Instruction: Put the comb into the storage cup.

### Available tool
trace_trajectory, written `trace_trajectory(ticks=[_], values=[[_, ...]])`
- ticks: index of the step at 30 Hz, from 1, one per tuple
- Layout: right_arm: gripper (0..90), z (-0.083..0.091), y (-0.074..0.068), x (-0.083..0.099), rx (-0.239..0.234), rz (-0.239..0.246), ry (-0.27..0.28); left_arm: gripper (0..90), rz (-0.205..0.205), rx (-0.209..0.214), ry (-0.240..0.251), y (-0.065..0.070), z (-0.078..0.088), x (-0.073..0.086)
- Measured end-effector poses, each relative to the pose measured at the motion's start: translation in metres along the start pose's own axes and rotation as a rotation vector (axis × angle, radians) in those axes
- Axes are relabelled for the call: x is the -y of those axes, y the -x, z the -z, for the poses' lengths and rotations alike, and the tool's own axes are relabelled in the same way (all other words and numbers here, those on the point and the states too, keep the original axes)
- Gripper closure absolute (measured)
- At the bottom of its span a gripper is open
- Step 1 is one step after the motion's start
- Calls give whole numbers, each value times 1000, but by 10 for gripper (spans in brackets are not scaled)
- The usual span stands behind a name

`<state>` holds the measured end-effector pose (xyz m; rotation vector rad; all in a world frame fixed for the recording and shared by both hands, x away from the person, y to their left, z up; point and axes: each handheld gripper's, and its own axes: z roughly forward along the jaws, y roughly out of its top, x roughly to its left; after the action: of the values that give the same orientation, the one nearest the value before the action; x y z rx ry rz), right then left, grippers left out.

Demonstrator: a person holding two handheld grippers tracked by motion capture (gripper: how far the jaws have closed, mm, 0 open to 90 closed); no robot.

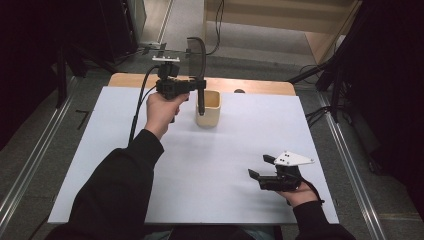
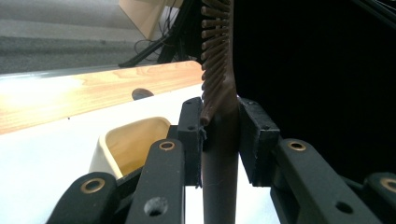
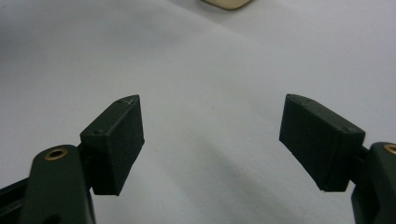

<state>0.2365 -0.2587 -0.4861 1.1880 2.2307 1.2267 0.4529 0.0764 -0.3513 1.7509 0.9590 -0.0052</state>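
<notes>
The left gripper (image 1: 196,86) pinches a dark comb (image 2: 219,93) upright, its handle end just above the beige cup (image 1: 208,111). The right gripper (image 1: 265,167), spread and empty, rests near right.

Looked matt and smooth, the white sheet (image 1: 210,165) over the worktop (image 1: 260,86), whose bare strip at 12 o'clock showed varnished light wood grain with a soft sheen. Seemed smooth cream plastic, faintly glossy, the cup (image 1: 208,107). Appeared dark brown, slightly shiny plastic, the brush (image 2: 219,93) with stiff ridged bristles. Was matt black plastic with brass-coloured rivets, the right claw (image 3: 210,140); same finish on the left claw (image 2: 219,135).
</notes>
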Motion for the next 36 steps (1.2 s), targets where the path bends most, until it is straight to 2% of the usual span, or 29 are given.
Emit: trace_trajectory(ticks=[7, 15, 26, 31, 36], values=[[201, 0, 0, 0, -4, -3, -1, 729, -1, 0, 12, -4, -6, -8], [201, 1, 0, -1, -3, -2, -1, 729, -9, -21, 19, -6, -13, -17], [201, 0, 1, -1, -6, 2, 3, 729, -31, -56, 30, -11, -22, -23], [201, 1, 0, -2, -8, -3, 9, 729, -41, -64, 32, -10, -27, -24], [201, 1, 1, -2, -8, 2, 9, 729, -43, -65, 35, -16, -33, -22]])
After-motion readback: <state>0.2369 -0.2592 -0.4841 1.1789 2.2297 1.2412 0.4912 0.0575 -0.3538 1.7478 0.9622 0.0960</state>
